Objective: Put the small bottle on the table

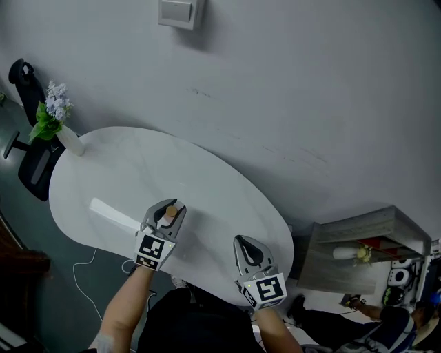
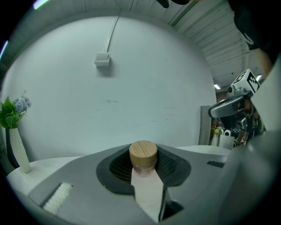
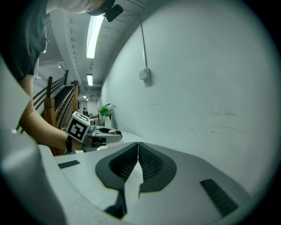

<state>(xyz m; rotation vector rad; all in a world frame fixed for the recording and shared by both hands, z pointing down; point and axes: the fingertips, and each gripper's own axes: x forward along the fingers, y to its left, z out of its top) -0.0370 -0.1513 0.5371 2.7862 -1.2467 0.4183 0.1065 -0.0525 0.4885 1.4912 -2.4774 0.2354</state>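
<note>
A small pinkish bottle (image 2: 144, 169) with a round wooden cap stands upright between the jaws of my left gripper (image 2: 143, 163), which is shut on it. In the head view the same bottle (image 1: 170, 212) shows by its cap inside the left gripper (image 1: 168, 212), above the near part of the white oval table (image 1: 138, 172). My right gripper (image 1: 248, 249) hangs over the table's near right edge with its jaws shut and nothing between them. From the right gripper view (image 3: 138, 154) the tips meet, and the left gripper (image 3: 102, 134) with the bottle shows at the left.
A white vase with purple flowers (image 1: 58, 123) stands at the table's far left end, near a black chair (image 1: 31, 131). A grey wall with a switch box (image 1: 179, 12) rises behind the table. A shelf unit (image 1: 365, 251) stands to the right.
</note>
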